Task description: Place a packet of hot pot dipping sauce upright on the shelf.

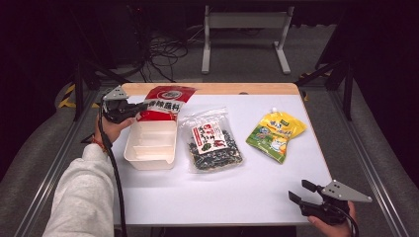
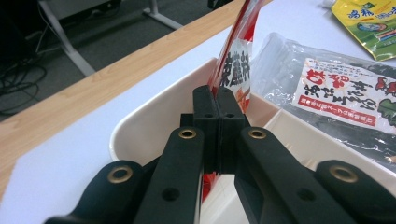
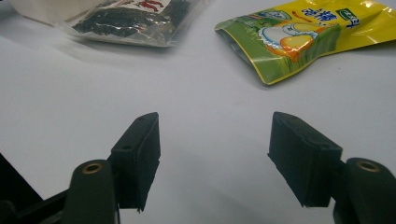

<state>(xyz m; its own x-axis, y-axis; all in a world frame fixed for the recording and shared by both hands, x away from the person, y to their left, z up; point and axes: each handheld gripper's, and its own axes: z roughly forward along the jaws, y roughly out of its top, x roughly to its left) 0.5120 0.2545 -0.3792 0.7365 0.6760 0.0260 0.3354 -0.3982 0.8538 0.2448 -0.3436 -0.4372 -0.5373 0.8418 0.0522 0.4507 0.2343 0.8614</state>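
Red packet (image 1: 165,101) stands at the tray's (image 1: 149,158) far end; seaweed bag (image 1: 213,142) just right.

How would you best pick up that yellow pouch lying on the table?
Probably by the yellow pouch's flat sealed top edge, coming in low from the right tongs' side. It lies flat on the table, so only a thin rim gives the jaws something to pinch.

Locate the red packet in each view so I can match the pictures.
High view: red packet at upper left, over the far end of the white tray, pinched by the left gripper.
Left gripper view: red packet rises edge-on from the shut jaws, top centre.
Right gripper view: not in it.
Shared landmark: the seaweed bag.
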